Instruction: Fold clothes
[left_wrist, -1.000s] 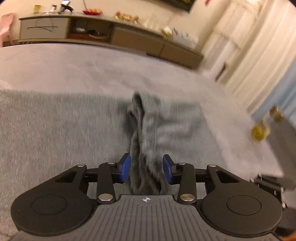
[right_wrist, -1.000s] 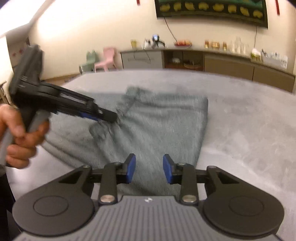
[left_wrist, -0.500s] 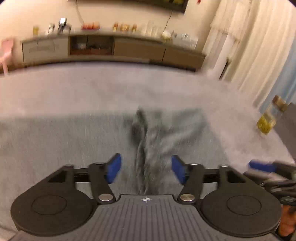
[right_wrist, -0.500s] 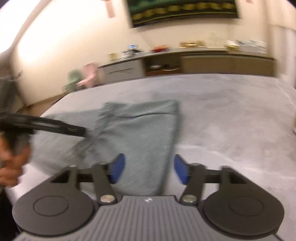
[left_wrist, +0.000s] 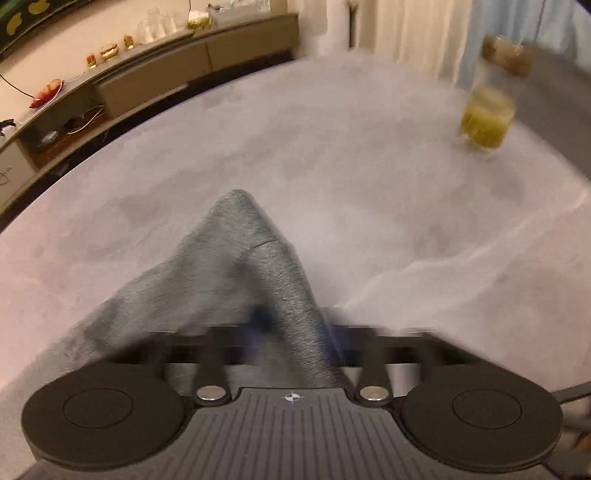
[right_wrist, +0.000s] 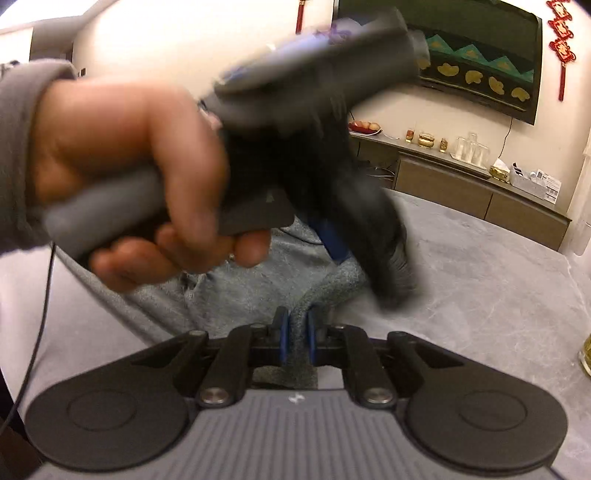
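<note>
Now both grippers have just been closing on the grey garment (left_wrist: 236, 266) lying on the grey desk (left_wrist: 369, 177): the left gripper (left_wrist: 295, 328) pinches a raised fold, the right gripper (right_wrist: 295, 332) clamps its near edge.

The bed (left_wrist: 369, 177) lies bare beyond the cloth (left_wrist: 236, 266), open toward its far edge. A glass (left_wrist: 485, 122) stands by the right edge. In the right wrist view the left gripper (right_wrist: 334, 240) and hand (right_wrist: 129, 177) block the space over the cloth; the bed's right side is free.
</note>
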